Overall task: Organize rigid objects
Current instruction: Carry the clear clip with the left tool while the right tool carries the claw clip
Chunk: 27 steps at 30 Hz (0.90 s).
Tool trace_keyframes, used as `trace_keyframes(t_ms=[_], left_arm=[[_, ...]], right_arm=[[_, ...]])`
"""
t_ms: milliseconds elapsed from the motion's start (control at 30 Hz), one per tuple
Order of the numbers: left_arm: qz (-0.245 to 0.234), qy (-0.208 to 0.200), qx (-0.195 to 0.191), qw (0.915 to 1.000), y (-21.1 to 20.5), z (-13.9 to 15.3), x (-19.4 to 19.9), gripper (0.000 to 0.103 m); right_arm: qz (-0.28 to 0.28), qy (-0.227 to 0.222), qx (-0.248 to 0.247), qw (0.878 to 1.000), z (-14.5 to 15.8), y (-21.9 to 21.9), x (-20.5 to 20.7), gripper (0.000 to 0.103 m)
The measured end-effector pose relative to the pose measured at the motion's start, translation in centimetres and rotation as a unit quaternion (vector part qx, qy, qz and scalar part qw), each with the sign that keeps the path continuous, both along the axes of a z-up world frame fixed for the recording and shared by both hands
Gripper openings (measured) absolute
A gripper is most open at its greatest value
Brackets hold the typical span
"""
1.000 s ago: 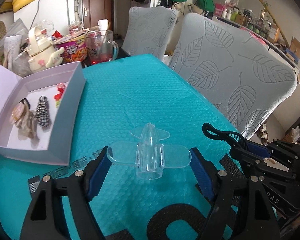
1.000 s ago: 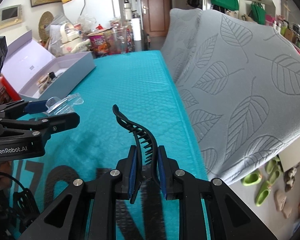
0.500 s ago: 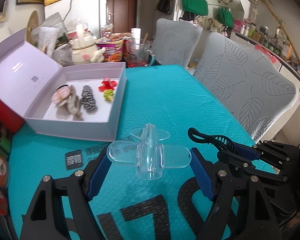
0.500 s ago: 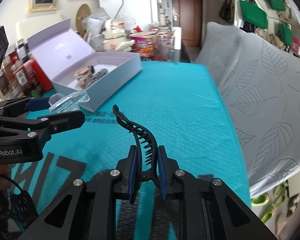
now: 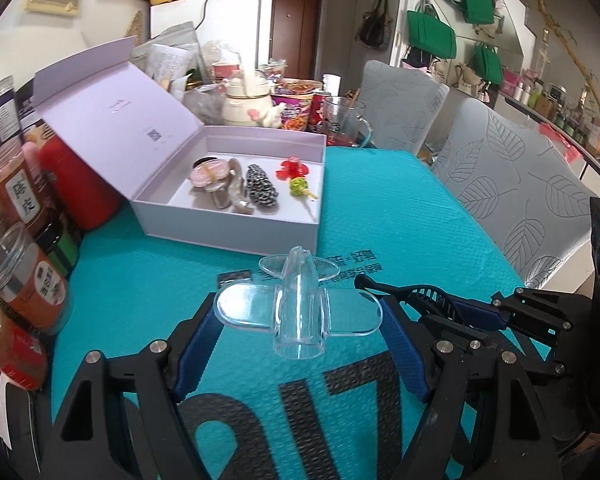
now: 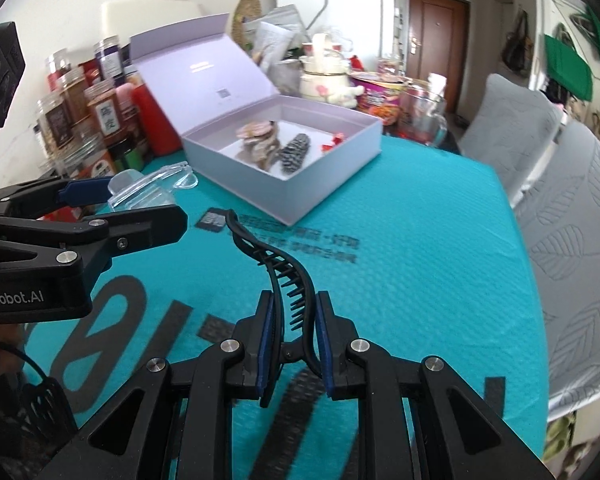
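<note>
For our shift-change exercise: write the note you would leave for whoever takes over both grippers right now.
Left gripper: shut on the clear hair clip, held above the teal mat.
Right gripper: shut on the black hair clip, also off the mat.
Box: open, lid up, just ahead of both grippers.
Done: a pink clip, a checked clip and a red flower clip already lie in the box.
Left: put the clear clip and the black clip in the box.
</note>
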<state>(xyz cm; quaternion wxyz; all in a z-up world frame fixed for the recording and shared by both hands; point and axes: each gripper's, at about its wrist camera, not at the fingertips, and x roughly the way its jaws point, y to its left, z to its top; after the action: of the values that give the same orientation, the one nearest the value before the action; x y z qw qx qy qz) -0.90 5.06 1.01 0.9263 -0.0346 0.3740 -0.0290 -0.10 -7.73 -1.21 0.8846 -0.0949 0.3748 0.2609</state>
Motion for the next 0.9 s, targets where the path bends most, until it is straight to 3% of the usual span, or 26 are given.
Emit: trace_keyframes(t_ms=[400, 900], left_arm=[[0.042, -0.009, 0.002, 0.9991, 4.9, 0.4, -2.3, 0.078], [0.046, -0.010, 0.005, 0.9989, 8.1, 1.2, 0.5, 0.078]], right_arm=[[0.066, 0.004, -0.005, 0.998, 0.1, 6.7, -0.9, 0.020], [0.085, 0.006, -0.015, 0.996, 0.8, 10.9, 2.2, 0.020]])
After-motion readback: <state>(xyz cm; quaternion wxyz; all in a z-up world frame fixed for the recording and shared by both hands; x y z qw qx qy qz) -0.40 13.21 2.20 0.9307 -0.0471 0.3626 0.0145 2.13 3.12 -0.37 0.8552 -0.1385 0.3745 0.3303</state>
